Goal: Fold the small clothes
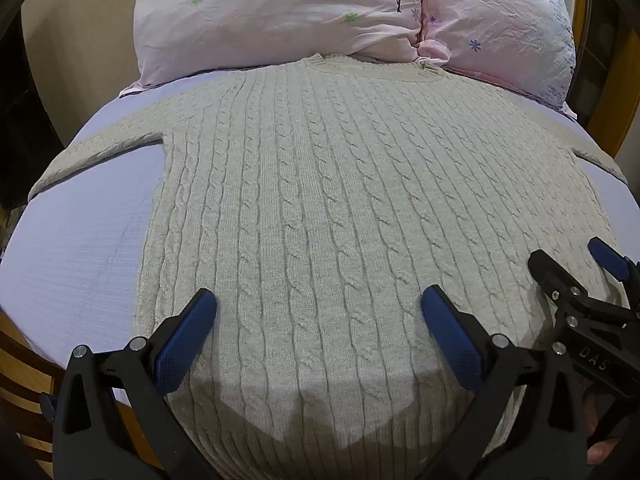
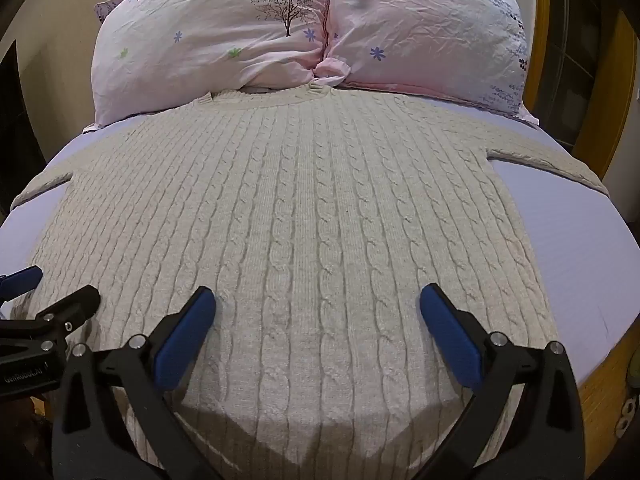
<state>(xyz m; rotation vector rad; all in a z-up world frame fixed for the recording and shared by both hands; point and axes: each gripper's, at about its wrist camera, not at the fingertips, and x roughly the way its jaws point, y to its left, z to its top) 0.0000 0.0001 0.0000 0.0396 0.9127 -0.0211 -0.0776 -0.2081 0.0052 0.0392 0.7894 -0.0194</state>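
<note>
A cream cable-knit sweater [image 1: 320, 184] lies flat on a lavender bed sheet [image 1: 80, 240], neck towards the pillows, sleeves spread to both sides. It also fills the right wrist view [image 2: 304, 208]. My left gripper [image 1: 319, 304] is open and empty, just above the sweater's lower body, left of its middle. My right gripper [image 2: 318, 304] is open and empty above the lower body, right of its middle. The right gripper also shows at the right edge of the left wrist view [image 1: 568, 256], and the left gripper at the left edge of the right wrist view [image 2: 56, 284].
Two pink flowered pillows [image 1: 280, 16] [image 1: 504, 28] lie at the head of the bed, touching the sweater's collar. Bare sheet [image 2: 580, 264] lies on both sides. A wooden bed frame [image 2: 600, 392] runs along the near edges, and a wooden door frame [image 2: 608, 92] stands at the right.
</note>
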